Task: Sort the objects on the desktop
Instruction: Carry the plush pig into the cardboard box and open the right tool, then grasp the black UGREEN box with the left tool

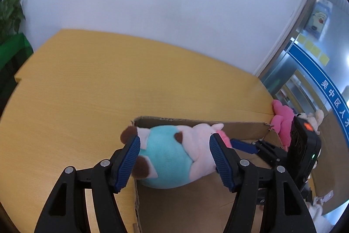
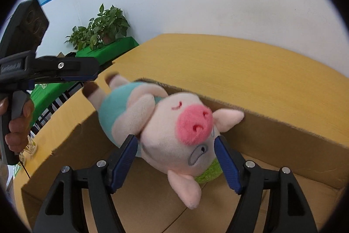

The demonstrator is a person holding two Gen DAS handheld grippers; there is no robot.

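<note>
Blue ribbed pads of the left gripper [image 1: 175, 151] pressed the teal belly of a plush pig [image 1: 174, 156], and the right gripper [image 2: 175, 153] clamped its head. White lettering on the far gripper's black body was too blurred to read; Chinese characters ran along a blue band [image 1: 333, 97] on the glass. Pale pink, with brown hooves, a bright pink snout and a green collar, the pig hung belly-up over an open cardboard box [image 2: 272, 130] on the yellow table [image 1: 87, 88].
</note>
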